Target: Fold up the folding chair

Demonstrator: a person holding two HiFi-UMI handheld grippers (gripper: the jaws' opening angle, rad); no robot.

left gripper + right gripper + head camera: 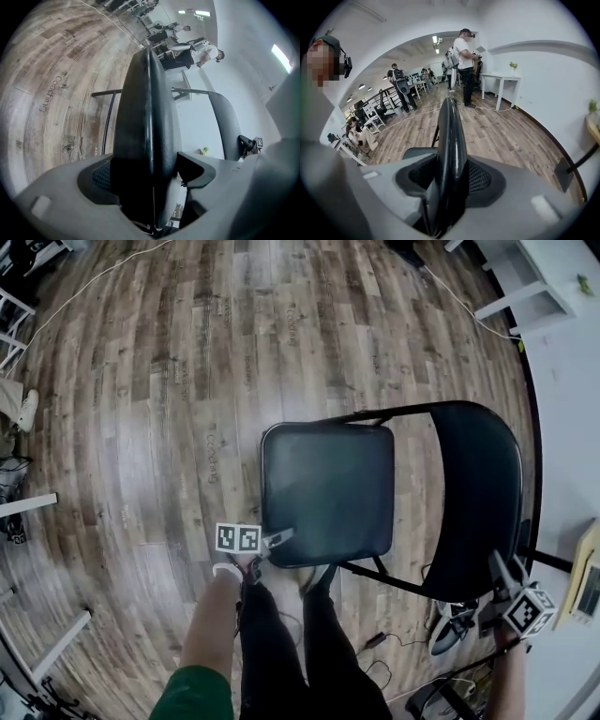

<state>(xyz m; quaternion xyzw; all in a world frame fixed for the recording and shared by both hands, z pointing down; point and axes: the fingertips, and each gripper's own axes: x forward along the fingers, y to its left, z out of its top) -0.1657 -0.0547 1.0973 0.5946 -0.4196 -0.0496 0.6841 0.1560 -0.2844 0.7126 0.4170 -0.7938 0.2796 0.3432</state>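
Note:
The black folding chair stands unfolded on the wood floor, its padded seat [328, 488] level and its curved backrest [478, 493] to the right. At the seat's near left corner my left gripper [281, 538] is shut on the seat's edge. In the left gripper view the seat [145, 131] runs edge-on between the left gripper's [145, 176] pads. My right gripper [502, 570] is at the backrest's near end. In the right gripper view the backrest's rim [450, 140] is clamped between the right gripper's [449, 180] two mesh pads.
My legs [281, 643] stand just behind the seat. A white table [525, 277] is at the far right and a cable [94, 282] crosses the floor. A box [586, 577] sits at the right. Several people [464, 61] stand further off in the room.

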